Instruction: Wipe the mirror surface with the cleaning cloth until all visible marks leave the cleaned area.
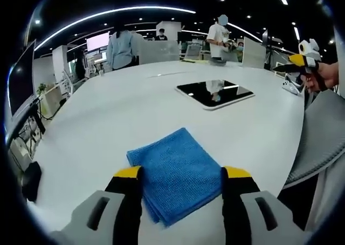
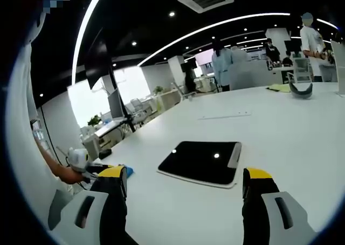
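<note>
Mirror (image 1: pixel 215 93), a dark flat rectangular slab with pale rim, lies on white tabletop (image 1: pixel 108 126) upper right of centre in left gripper view; centre-low in right gripper view (image 2: pixel 200 162), reflecting ceiling lights. Blue folded cleaning cloth (image 1: pixel 175 172) lies flat at bottom centre of left gripper view, between the left gripper (image 1: pixel 182 172) fingers, which are spread wide, gripping nothing. Right gripper (image 2: pixel 185 175) fingers also apart, empty, mirror just beyond them. Other gripper held in a hand at right edge (image 1: pixel 307 61). People stand at far background desks.
</note>
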Demonstrator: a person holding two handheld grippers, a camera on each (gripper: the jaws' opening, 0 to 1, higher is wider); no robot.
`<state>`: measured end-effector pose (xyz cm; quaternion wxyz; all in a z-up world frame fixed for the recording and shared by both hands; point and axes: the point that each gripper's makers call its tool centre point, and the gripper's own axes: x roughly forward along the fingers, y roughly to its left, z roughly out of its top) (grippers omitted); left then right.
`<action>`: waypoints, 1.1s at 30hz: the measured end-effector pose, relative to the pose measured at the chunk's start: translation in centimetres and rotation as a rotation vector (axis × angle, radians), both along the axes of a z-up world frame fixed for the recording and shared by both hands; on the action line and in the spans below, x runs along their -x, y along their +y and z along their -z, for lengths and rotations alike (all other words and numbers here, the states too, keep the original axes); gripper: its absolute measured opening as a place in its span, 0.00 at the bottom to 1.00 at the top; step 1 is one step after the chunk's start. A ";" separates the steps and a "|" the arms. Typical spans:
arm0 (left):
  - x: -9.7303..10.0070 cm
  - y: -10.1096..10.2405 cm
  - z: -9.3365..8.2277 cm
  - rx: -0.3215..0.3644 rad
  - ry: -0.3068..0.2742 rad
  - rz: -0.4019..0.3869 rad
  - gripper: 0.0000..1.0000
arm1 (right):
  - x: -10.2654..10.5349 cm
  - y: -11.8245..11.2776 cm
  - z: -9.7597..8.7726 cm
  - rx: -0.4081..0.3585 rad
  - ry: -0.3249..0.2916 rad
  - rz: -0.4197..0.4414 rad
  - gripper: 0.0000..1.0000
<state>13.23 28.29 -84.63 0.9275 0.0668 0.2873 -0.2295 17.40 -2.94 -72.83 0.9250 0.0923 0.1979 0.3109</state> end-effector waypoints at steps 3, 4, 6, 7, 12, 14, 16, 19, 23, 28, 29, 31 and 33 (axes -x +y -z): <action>0.2 -0.4 0.0 -0.012 0.004 0.009 0.63 | 0.0 0.1 -0.1 0.001 -0.001 -0.002 0.88; 0.3 -0.3 -0.1 -0.014 0.001 0.009 0.61 | 0.0 0.0 -0.1 0.001 -0.001 -0.002 0.88; 0.4 -0.4 -0.3 -0.011 -0.004 0.013 0.57 | 0.1 0.0 -0.1 0.000 -0.002 -0.002 0.88; 0.4 -0.5 -0.4 -0.013 -0.003 0.016 0.56 | 0.1 0.0 -0.1 0.002 -0.003 -0.003 0.88; -0.3 -1.0 -2.7 0.005 -0.057 0.012 0.59 | 0.1 0.1 -0.2 0.003 -0.006 -0.008 0.88; -0.8 -1.4 -3.8 0.034 -0.074 -0.001 0.64 | 0.2 0.2 -0.2 0.003 -0.008 -0.012 0.88; -1.3 -2.0 -4.9 0.052 -0.090 -0.004 0.71 | 0.2 0.4 -0.3 0.003 -0.009 -0.018 0.88; -1.9 -3.4 -6.9 0.121 -0.126 0.007 0.79 | 0.3 0.5 -0.4 0.003 -0.014 -0.026 0.89; -2.6 -4.6 -9.1 0.180 -0.170 0.008 0.88 | 0.2 0.5 -0.6 0.000 -0.024 -0.035 0.90; -2.8 -5.8 -10.8 0.236 -0.161 0.012 0.99 | 0.2 0.3 -0.6 0.008 -0.030 -0.055 0.94; -2.8 -6.0 -11.1 0.229 -0.160 0.016 0.99 | 0.2 0.2 -0.7 0.005 -0.030 -0.059 0.94; -2.7 -6.4 -11.7 0.238 -0.171 0.026 0.99 | 0.3 0.1 -0.8 0.010 -0.035 -0.065 0.95; -2.5 -6.9 -12.5 0.238 -0.179 0.028 0.99 | 0.3 0.0 -0.9 0.010 -0.038 -0.072 0.96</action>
